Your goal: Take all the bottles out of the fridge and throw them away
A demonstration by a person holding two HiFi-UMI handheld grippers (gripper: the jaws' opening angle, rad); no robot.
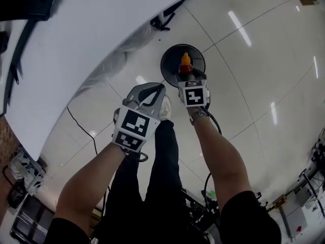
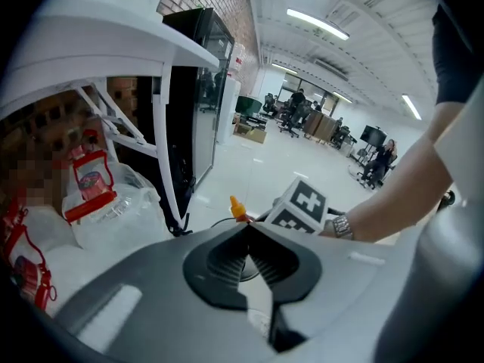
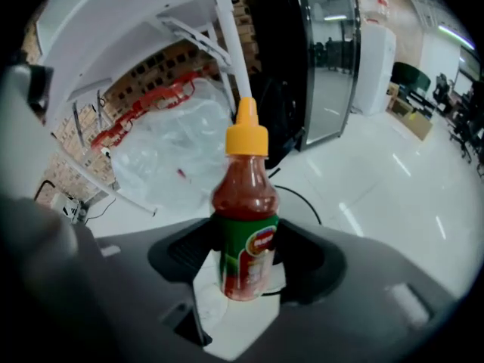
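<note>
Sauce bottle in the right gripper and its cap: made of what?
Sauce bottle: probably clear glossy plastic, since red sauce shows through and highlights sit on the shoulder; glass not excluded. Cap: opaque orange plastic by the look, smooth, moulded nozzle shape.

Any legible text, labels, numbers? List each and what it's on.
Nothing legible.
Red sauce bottle with orange cap, in the right gripper: green label's logo too blurred.
Clear plastic bag with red handles: print too small.
Marker cube: pattern only, no letters.
</note>
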